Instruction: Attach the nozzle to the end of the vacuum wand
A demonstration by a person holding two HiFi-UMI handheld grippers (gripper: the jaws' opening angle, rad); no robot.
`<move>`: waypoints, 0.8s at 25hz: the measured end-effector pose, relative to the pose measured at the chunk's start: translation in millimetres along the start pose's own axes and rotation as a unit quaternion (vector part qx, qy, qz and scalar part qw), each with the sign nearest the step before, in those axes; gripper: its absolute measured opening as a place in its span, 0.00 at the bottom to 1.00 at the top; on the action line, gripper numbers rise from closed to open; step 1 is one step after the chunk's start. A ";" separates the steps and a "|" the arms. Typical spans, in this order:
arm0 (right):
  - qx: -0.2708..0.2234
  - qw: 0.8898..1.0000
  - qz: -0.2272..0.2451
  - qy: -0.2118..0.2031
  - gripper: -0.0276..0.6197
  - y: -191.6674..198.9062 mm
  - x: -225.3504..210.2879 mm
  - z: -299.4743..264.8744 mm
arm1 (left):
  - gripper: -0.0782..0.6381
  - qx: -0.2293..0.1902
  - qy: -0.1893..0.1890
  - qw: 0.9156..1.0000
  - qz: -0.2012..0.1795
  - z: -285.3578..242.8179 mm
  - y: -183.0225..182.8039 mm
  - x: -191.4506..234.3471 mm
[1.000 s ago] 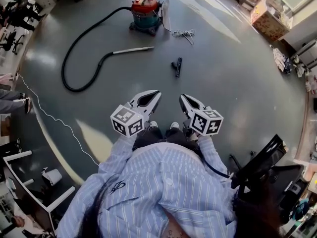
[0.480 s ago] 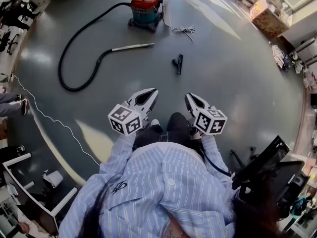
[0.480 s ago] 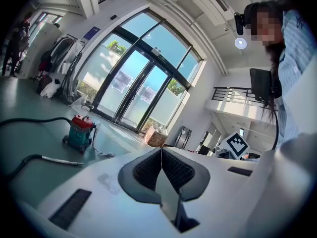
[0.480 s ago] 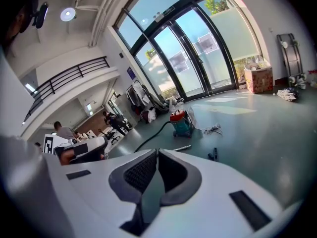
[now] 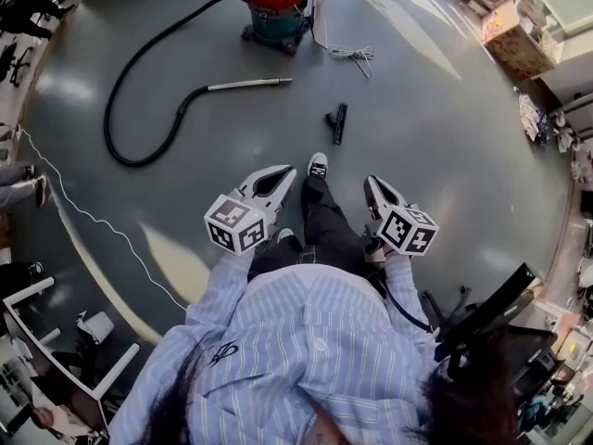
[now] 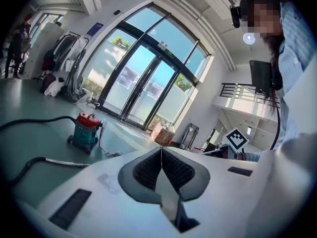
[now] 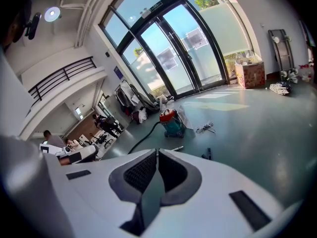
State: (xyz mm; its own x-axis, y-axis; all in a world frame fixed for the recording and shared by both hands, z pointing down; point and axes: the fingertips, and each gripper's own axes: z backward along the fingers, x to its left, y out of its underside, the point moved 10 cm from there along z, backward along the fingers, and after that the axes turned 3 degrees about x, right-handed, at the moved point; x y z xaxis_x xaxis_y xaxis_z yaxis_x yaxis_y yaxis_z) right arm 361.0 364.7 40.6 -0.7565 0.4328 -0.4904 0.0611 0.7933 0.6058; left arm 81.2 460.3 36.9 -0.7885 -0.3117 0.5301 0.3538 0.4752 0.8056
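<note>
- Left gripper [image 5: 289, 174]: jaws clenched together, nothing between them.
- Right gripper [image 5: 372, 184]: jaws pressed together too, empty.
- Nozzle [image 5: 336, 122] lies in the open middle of the floor [image 5: 445, 137], well apart from both grippers.
- Wand [image 5: 248, 84] lies flat near the nozzle, not touching it.
- Its hose [image 5: 137, 164] loops round to the vacuum cleaner [image 5: 276, 12].
</note>
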 end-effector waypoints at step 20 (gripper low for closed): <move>0.088 0.995 0.006 -0.054 0.07 -200.3 -80.8 -195.3 | 0.12 0.081 -0.008 0.996 -0.023 -199.1 -151.0 125.0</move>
State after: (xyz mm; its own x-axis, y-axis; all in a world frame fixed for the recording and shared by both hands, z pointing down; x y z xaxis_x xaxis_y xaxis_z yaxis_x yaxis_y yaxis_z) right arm 282.7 87.1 81.2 -0.6806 0.4792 -0.5541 0.1898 0.8459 0.4985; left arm 29.3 185.7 34.1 -0.8111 -0.3233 0.4875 0.2321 0.5871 0.7755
